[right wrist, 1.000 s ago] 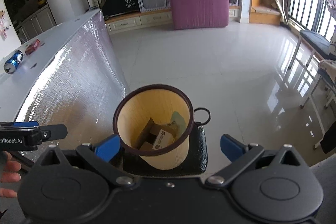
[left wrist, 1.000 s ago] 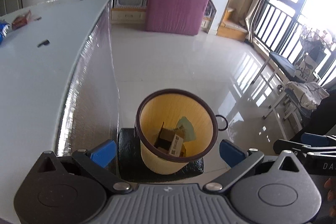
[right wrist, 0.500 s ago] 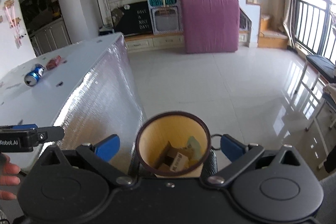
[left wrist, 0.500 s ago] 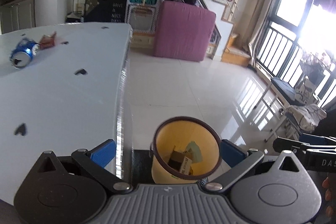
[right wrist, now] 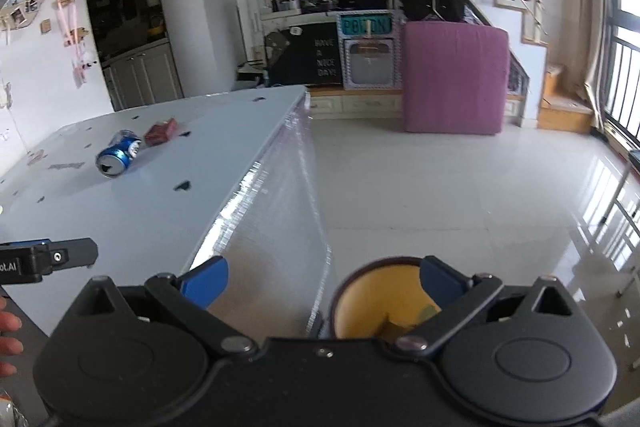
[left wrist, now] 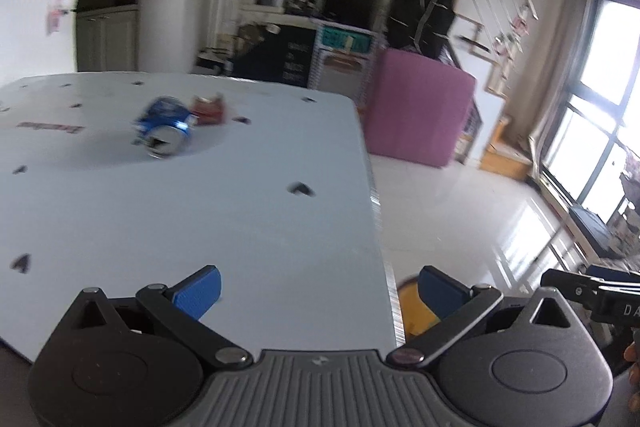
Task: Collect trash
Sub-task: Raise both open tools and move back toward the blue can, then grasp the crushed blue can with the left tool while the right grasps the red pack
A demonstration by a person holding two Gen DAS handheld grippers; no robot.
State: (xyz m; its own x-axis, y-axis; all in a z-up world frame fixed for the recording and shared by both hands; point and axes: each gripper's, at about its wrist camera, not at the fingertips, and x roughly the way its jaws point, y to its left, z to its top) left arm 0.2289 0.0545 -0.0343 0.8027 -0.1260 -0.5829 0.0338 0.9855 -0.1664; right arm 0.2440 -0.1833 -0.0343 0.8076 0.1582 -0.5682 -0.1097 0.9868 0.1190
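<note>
A blue drink can [left wrist: 164, 126] lies on its side on the white table [left wrist: 240, 227], with a red wrapper [left wrist: 208, 109] just behind it. Both also show in the right wrist view, the can [right wrist: 118, 154] and the wrapper [right wrist: 161, 131]. The yellow trash bin [right wrist: 380, 303] with a dark rim stands on the floor by the table's corner and holds cardboard scraps; only a sliver of the bin [left wrist: 408, 311] shows in the left wrist view. My left gripper [left wrist: 318, 289] is open and empty above the table's near edge. My right gripper [right wrist: 322, 281] is open and empty above the bin.
The table's foil-wrapped side [right wrist: 280, 211] drops to a glossy tiled floor [right wrist: 460, 195]. A pink mattress [right wrist: 454, 79] leans at the far wall beside stairs. Small dark marks [left wrist: 300, 190] dot the tabletop. A chair frame [right wrist: 624, 227] stands at the right by the windows.
Both grippers have tilted up and away from the bin; it has slid to the bottom edge of both views. The left gripper now faces the tabletop, with the can and wrapper closer.
</note>
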